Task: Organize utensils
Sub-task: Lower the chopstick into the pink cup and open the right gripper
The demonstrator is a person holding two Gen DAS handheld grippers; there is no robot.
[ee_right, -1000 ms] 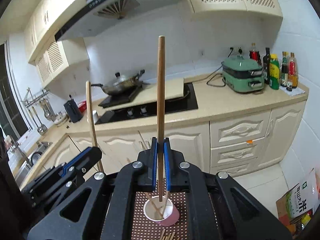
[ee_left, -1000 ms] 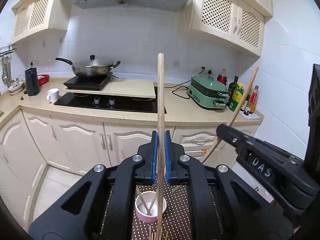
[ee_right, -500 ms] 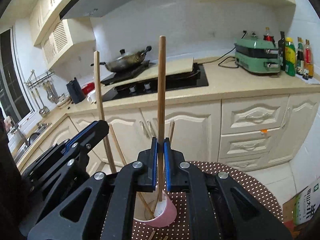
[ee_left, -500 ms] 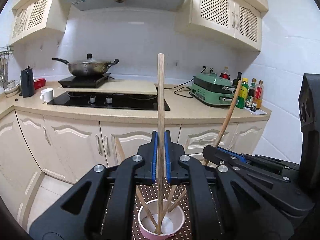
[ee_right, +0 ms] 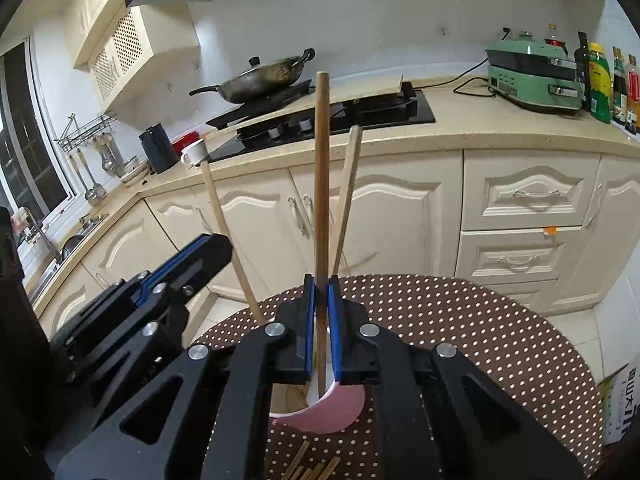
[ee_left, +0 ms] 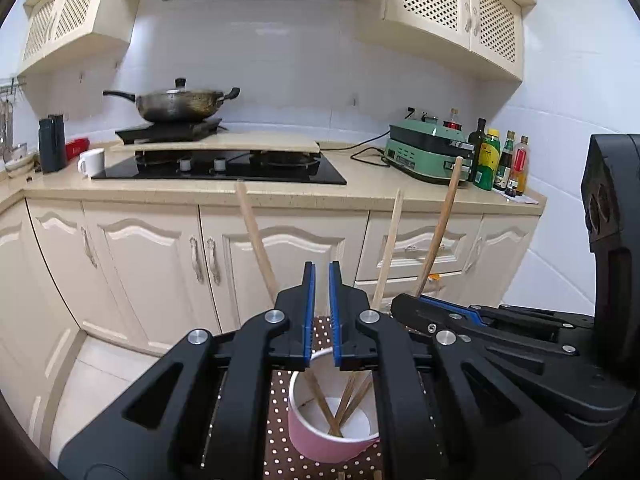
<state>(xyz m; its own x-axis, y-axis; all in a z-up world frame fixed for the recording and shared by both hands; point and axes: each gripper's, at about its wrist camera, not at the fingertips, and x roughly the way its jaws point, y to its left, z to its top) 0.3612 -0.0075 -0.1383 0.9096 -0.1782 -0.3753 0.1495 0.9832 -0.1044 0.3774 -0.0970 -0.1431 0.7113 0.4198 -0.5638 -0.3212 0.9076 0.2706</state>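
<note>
A pink cup [ee_left: 320,440] [ee_right: 332,412] stands on a brown dotted tablecloth [ee_right: 460,320] just below both grippers. My right gripper [ee_right: 321,280] is shut on an upright wooden chopstick [ee_right: 321,180] [ee_left: 440,224], whose lower end reaches into the cup. My left gripper [ee_left: 321,268] hangs over the cup's near rim. Its blue pads stand a narrow slit apart with nothing between them. Two more chopsticks lean in the cup, one to the left [ee_left: 256,232] [ee_right: 224,232] and one to the right [ee_left: 390,248] [ee_right: 348,184]. The left gripper [ee_right: 216,244] sits close beside the left-leaning one.
Several loose chopsticks [ee_right: 308,468] lie on the cloth in front of the cup. Behind the table run cream cabinets and a counter with a hob [ee_left: 224,168], a wok [ee_left: 176,104], a white mug [ee_left: 92,162], a green grill [ee_left: 428,152] and bottles [ee_left: 488,156]. A cardboard box [ee_right: 620,408] stands on the floor at the right.
Both grippers have come down to the cup. The chopstick that stood between my left jaws is no longer there. The right gripper's chopstick has sunk into the cup.
</note>
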